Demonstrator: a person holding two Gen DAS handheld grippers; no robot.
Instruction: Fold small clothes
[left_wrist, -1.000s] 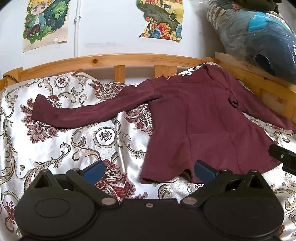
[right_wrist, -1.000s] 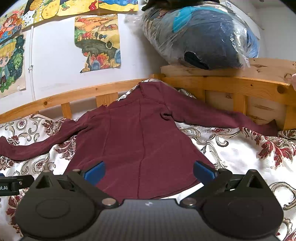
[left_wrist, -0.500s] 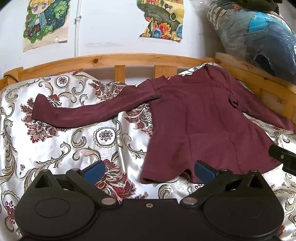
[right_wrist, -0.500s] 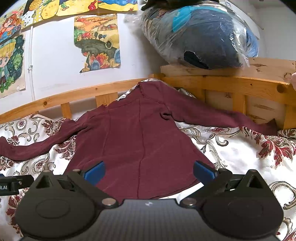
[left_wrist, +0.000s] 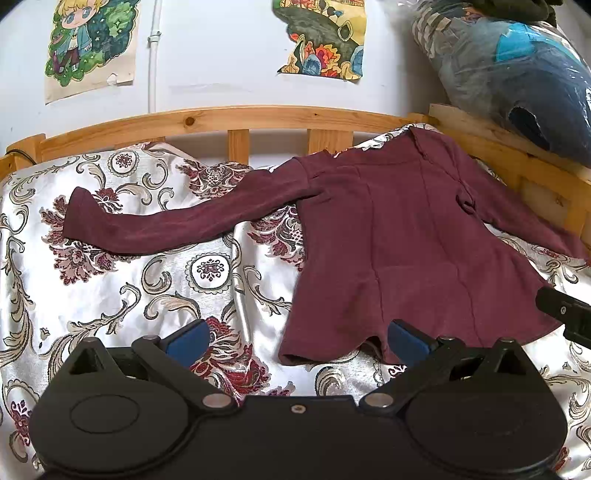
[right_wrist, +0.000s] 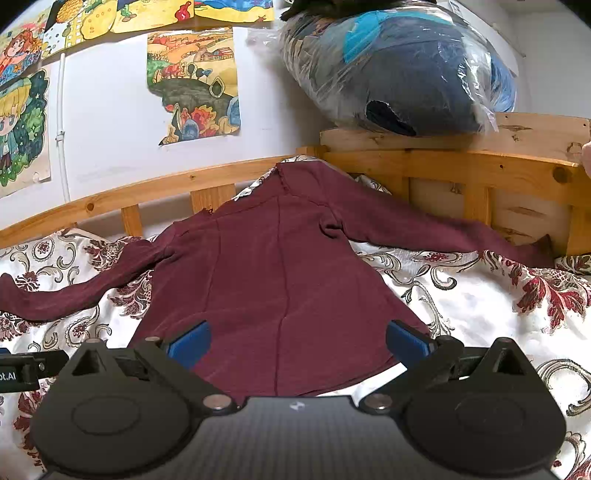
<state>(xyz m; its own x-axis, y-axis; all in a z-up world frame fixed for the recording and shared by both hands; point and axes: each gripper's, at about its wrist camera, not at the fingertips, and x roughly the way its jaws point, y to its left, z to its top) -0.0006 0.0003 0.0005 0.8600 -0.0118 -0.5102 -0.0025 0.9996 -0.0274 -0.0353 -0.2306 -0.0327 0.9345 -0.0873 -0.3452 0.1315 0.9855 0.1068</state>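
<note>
A maroon long-sleeved top (left_wrist: 406, 251) (right_wrist: 269, 280) lies flat on the patterned bedspread, both sleeves spread out to the sides and its collar toward the wooden rail. My left gripper (left_wrist: 297, 338) is open near the hem's left corner, with nothing between its blue pads. My right gripper (right_wrist: 297, 338) hovers open over the middle of the hem, holding nothing. The right gripper's tip (left_wrist: 565, 314) shows at the right edge of the left wrist view, and the left gripper's tip (right_wrist: 22, 369) at the left edge of the right wrist view.
A wooden bed rail (left_wrist: 236, 118) (right_wrist: 461, 162) borders the bedspread (left_wrist: 110, 280) at the back and right. A plastic-wrapped dark bundle (right_wrist: 399, 70) rests on the right rail. Drawings (left_wrist: 321, 37) hang on the white wall.
</note>
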